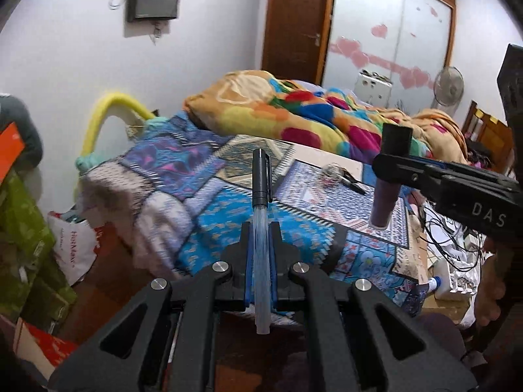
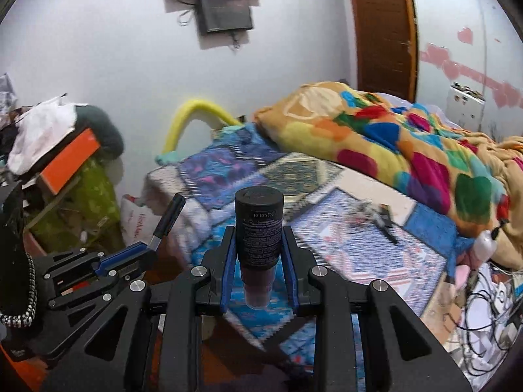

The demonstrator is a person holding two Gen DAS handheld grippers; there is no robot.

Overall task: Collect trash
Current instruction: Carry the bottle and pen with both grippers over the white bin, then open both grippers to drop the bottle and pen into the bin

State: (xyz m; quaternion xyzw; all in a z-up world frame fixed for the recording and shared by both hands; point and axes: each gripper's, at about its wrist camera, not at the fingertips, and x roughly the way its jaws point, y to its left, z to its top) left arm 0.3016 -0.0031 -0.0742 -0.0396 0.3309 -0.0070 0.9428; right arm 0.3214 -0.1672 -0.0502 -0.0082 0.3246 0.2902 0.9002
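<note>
My left gripper (image 1: 261, 228) is shut on a pen (image 1: 261, 202) with a clear barrel and a black cap that points away over the bed. In the right wrist view that gripper (image 2: 148, 245) shows at the left with the pen (image 2: 168, 217) sticking up. My right gripper (image 2: 259, 232) is shut on a small dark bottle (image 2: 259, 228) with a black cap and fine print on its label. The left wrist view shows the same bottle (image 1: 389, 192) hanging from the right gripper (image 1: 392, 160) above the bed.
A bed (image 1: 228, 202) with a patterned blue cover and a bright blanket (image 1: 294, 107) lies below. Small dark objects (image 2: 376, 212) rest on it. Bags and boxes (image 2: 65, 176) pile up at the left, cables (image 2: 483, 307) at the right. A wooden door (image 1: 294, 19) stands behind.
</note>
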